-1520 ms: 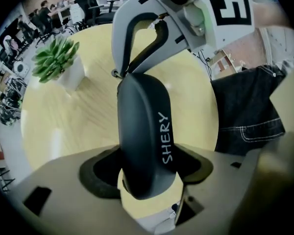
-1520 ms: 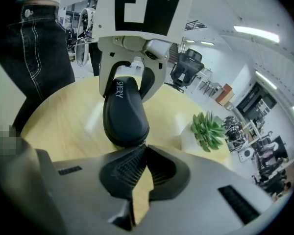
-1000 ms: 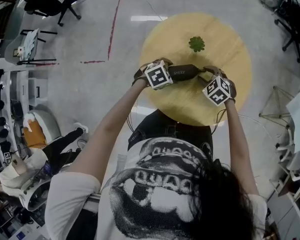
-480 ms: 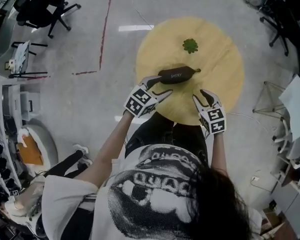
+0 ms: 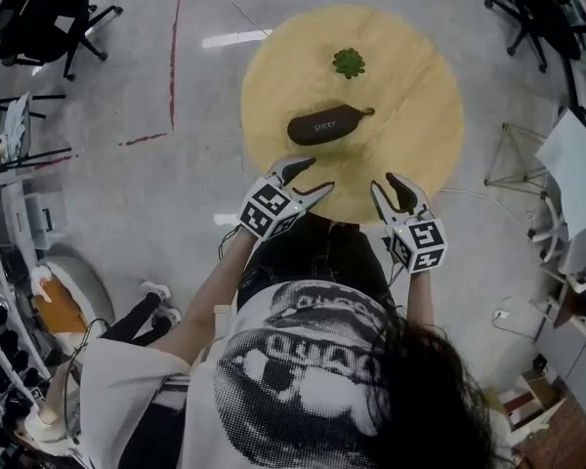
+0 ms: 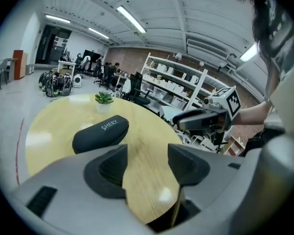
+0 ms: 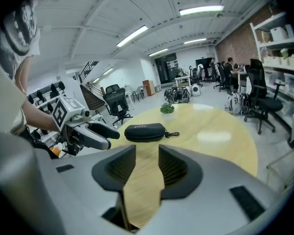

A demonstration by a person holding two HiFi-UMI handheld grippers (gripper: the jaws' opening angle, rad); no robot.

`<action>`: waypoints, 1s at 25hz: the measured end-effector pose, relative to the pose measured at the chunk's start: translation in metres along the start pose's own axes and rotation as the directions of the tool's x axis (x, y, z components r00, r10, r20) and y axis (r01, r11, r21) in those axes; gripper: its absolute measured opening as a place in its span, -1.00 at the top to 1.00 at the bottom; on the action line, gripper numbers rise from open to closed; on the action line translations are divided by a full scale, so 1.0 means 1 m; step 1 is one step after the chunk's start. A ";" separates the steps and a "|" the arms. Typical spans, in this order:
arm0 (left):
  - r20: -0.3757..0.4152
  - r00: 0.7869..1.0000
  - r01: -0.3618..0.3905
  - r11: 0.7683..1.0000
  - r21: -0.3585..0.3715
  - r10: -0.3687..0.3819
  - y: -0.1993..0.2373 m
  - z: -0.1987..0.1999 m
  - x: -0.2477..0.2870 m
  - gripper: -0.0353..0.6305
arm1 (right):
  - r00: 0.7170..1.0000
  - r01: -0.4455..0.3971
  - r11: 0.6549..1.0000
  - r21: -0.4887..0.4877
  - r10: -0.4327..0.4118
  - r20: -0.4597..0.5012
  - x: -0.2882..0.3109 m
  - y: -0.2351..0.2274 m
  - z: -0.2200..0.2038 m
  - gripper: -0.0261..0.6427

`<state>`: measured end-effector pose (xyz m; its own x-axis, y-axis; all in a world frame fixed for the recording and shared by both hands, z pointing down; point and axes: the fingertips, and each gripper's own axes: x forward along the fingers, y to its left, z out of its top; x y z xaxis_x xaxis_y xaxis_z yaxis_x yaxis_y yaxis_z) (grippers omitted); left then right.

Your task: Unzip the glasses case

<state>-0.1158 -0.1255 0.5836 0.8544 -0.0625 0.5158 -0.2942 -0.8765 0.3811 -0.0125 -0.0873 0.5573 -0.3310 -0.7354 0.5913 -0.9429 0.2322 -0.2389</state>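
At the desk's (image 5: 422,154) near edge, the left gripper (image 5: 318,174) and right gripper (image 5: 384,183) hovered with fingers spread and empty, having just narrowed. Beyond them, mid-desk, lay the glasses case (image 5: 324,125), seemingly shut. Ideally the left steadies its body while the right pinches the zip pull (image 5: 369,111).

a round wooden table (image 5: 410,86) stands on a glossy grey floor (image 5: 127,193) marked with a red tape line (image 5: 175,57). a black office chair (image 5: 39,13) sits beyond it. white shelves (image 6: 176,87) line a brick wall (image 6: 132,58) under ceiling strip lights (image 6: 131,18).
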 end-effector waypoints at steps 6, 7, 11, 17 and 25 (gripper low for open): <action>-0.003 1.000 0.012 1.000 -0.005 -0.012 -0.019 -0.011 0.003 0.14 | 0.997 0.004 0.999 0.048 -0.008 0.076 -0.022 0.003 0.003 0.50; 0.003 1.000 0.011 1.000 -0.002 -0.011 -0.024 -0.010 0.003 0.15 | 0.996 0.005 0.999 0.047 -0.009 0.085 -0.026 0.004 0.003 0.50; 0.032 0.999 0.004 1.000 0.001 -0.004 -0.047 -0.003 0.000 0.18 | 0.993 0.017 0.999 0.046 -0.023 0.120 -0.047 0.002 -0.004 0.54; 0.100 0.995 -0.005 1.000 0.025 0.002 -0.091 0.010 -0.012 0.21 | 0.984 0.044 0.998 0.043 -0.051 0.173 -0.080 0.007 -0.015 0.65; 0.112 0.994 0.002 0.996 0.092 -0.013 -0.149 0.005 -0.027 0.30 | 0.966 0.044 0.999 0.029 -0.050 0.255 -0.119 0.036 -0.024 0.78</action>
<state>-0.0929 0.0042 0.5090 0.9006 -0.1044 0.4219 -0.2514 -0.9170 0.3098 -0.0081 0.0243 0.4971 -0.2626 -0.8843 0.3861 -0.9551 0.1812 -0.2346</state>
